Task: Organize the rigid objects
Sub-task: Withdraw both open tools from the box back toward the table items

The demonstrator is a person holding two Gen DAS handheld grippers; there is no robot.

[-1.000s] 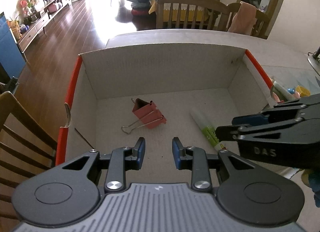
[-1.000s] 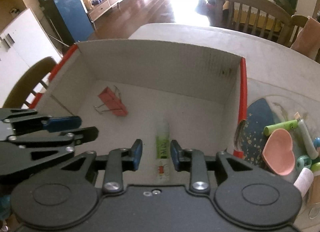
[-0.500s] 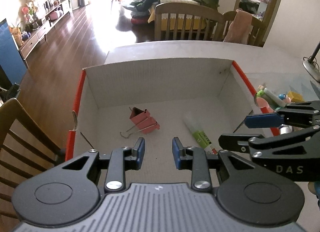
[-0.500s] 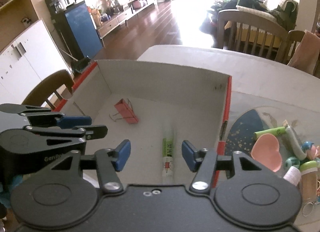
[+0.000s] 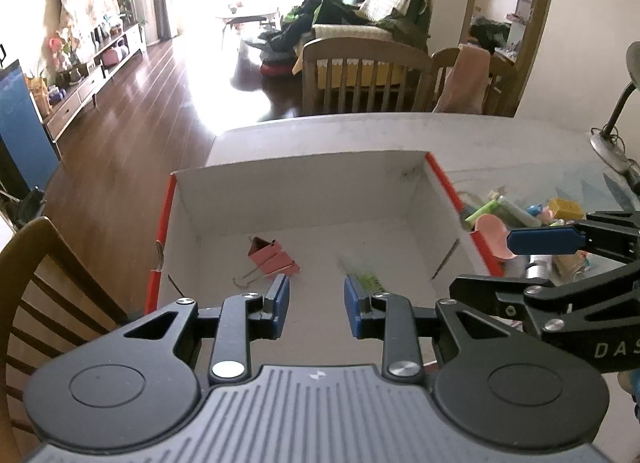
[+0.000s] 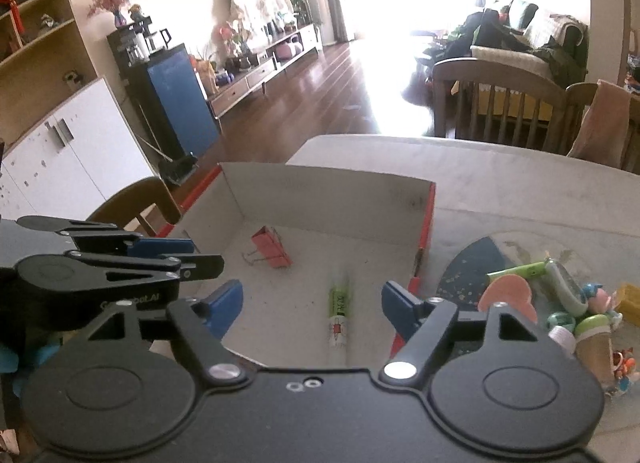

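Both grippers have pulled back and up from the red-edged white cardboard box [image 5: 304,191] since a second ago. The right gripper [image 6: 312,303] now has its fingers spread wide, empty; the left gripper [image 5: 313,305] has a modest gap, empty too. The pink metal binder clip [image 5: 270,257] lies ahead of the left finger, the green-and-white glue tube [image 6: 339,317] between the right fingers. Only the right view shows the toy clutter [image 6: 568,303] properly.

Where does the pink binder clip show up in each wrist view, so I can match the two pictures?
Left wrist: the pink binder clip lies on the box floor, left of centre, just beyond the left gripper.
Right wrist: the clip lies on the box floor, left of centre, beyond the green glue stick.
Shared landmark: the red-edged cardboard box.
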